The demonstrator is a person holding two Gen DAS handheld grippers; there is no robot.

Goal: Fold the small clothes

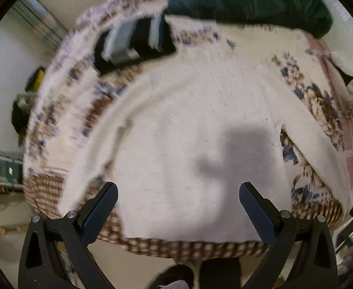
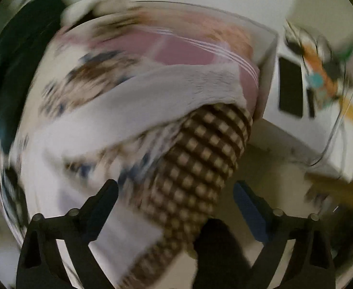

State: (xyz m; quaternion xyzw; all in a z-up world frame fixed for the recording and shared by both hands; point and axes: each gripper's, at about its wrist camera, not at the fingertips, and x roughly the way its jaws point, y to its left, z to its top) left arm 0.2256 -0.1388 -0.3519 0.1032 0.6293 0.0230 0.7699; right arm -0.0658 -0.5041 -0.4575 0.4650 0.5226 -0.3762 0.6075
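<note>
A white long-sleeved top [image 1: 188, 130] lies spread flat on a bed with a floral and brown-checked cover [image 1: 63, 187], sleeves out to both sides. My left gripper [image 1: 177, 190] is open and empty, held above the top's lower hem near the bed's front edge. My right gripper [image 2: 175, 187] is open and empty, above the bed's checked corner [image 2: 200, 154]. One white sleeve [image 2: 140, 101] of the top lies across the cover ahead of it. The right wrist view is blurred.
A folded stack of dark and pale clothes [image 1: 133, 38] lies at the bed's far left. A dark green blanket [image 1: 244, 2] is heaped at the far end. A white cabinet [image 2: 309, 110] with clutter on it stands right of the bed. Floor lies below the bed's front edge.
</note>
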